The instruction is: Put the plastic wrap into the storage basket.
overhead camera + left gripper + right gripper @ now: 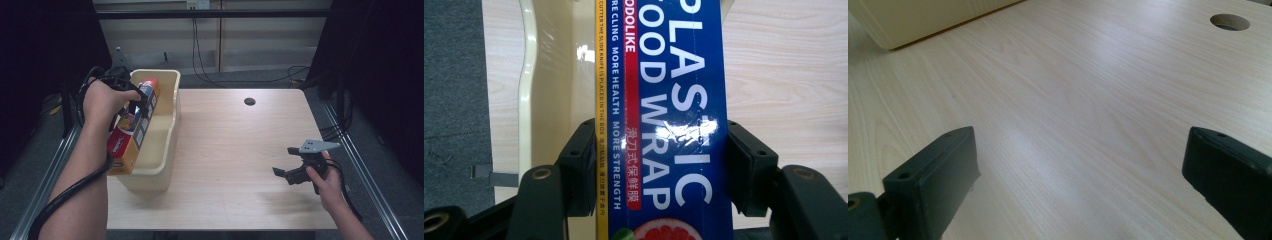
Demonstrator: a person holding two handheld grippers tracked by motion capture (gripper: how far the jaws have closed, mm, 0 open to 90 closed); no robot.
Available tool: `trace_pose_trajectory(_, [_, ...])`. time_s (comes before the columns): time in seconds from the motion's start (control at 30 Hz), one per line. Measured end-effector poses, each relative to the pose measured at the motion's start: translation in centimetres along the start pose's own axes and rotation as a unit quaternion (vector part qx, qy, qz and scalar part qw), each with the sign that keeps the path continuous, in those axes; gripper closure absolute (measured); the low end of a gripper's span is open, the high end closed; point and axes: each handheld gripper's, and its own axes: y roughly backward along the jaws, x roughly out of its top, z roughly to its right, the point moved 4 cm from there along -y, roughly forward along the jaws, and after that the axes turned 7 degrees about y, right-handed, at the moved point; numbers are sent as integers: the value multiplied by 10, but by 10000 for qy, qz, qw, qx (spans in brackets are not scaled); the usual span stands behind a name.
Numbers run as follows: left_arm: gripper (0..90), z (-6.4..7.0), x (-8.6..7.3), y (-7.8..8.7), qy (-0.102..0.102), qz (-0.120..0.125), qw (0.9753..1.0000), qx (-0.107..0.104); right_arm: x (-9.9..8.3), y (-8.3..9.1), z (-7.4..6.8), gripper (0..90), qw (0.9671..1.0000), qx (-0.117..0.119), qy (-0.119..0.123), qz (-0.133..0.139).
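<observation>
Blue, glossy cardboard marks the long plastic-wrap box [664, 120], pinched across its width by the left gripper [659, 165] and held tilted over the cream plastic tub [167, 125] at the left edge of the pale wooden table [235, 145]. The right gripper [289, 162], jaws spread and holding nothing, hovers near the table's right edge, with bare wood between it and the tub.

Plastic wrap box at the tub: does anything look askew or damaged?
Nothing looks damaged. The plastic wrap box is tilted, its near end sticking out past the tub rim, but the left claw is clamped on it. The right claw hangs open over the table.
</observation>
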Motion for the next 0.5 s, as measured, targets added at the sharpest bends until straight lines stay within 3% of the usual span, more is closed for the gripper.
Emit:
trace_pose_trajectory(0.1, [408, -2, 0, -1, -72, -39, 10000, -4, 0, 0, 0, 12, 10000, 10, 0, 11])
trace_pose_trajectory(0.5, [407, -8, -4, -11, -36, -97, 9999, 88, -1, 1, 0, 12, 10000, 0, 1, 1])
